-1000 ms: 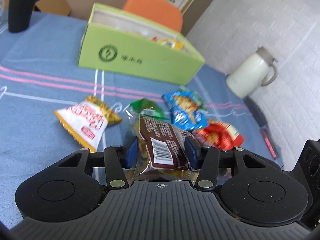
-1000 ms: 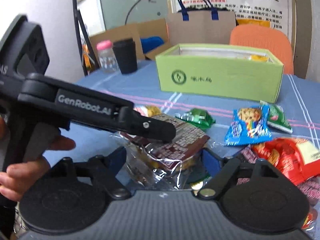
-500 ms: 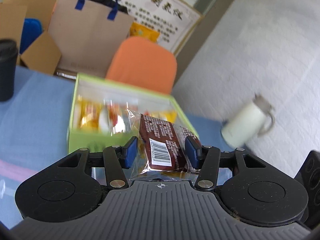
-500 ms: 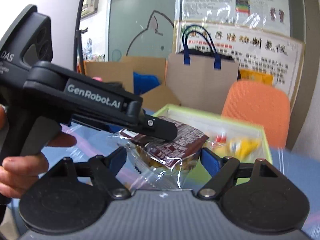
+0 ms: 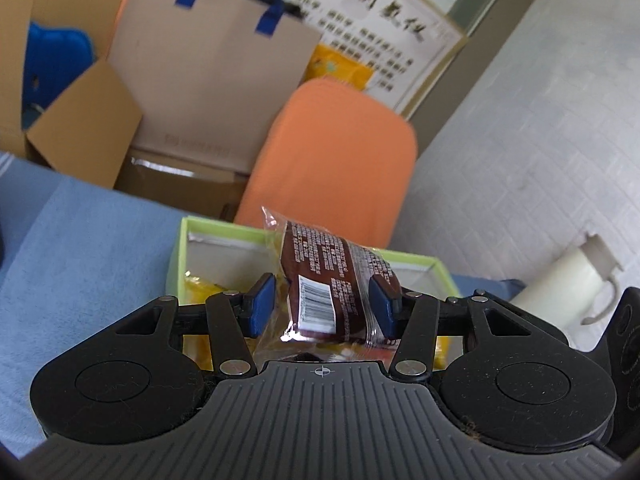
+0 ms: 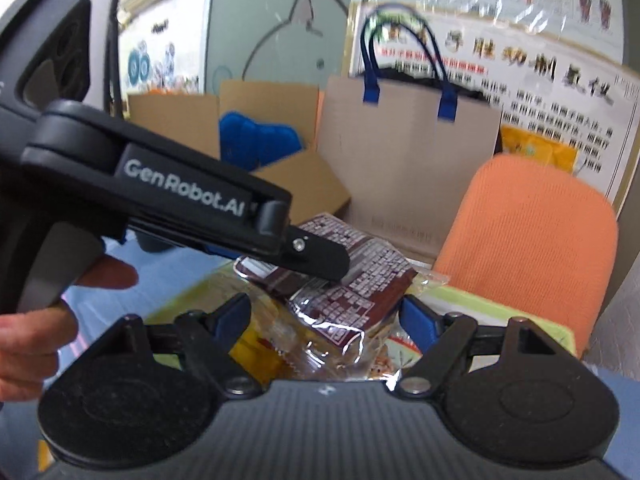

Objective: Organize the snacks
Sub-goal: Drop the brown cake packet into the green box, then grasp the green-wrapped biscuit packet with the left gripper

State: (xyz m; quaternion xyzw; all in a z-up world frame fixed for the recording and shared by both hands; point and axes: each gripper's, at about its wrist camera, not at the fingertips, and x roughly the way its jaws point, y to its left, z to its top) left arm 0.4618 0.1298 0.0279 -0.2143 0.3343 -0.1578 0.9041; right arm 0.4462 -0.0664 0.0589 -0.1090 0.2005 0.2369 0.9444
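Observation:
My left gripper [image 5: 322,308] is shut on a brown snack packet [image 5: 328,280] in clear wrap with a barcode label. It holds the packet above the open green box [image 5: 178,256], which has yellow snacks inside. In the right wrist view the same packet [image 6: 352,284] hangs between the blue pads [image 6: 416,316] of my right gripper [image 6: 324,316], whose jaws stand wide apart, not touching it. The left gripper's black body [image 6: 180,196] crosses that view from the left, held by a hand.
An orange chair [image 5: 332,160] stands behind the box. A white jug [image 5: 560,284] is at the right. A brown paper bag [image 5: 216,64] and cardboard boxes [image 5: 80,128] are at the back. The table has a blue cloth [image 5: 80,240].
Both grippers rose from the table and moved forward to above the green box. The loose snacks on the cloth dropped out of view. The left gripper kept its hold on the packet.

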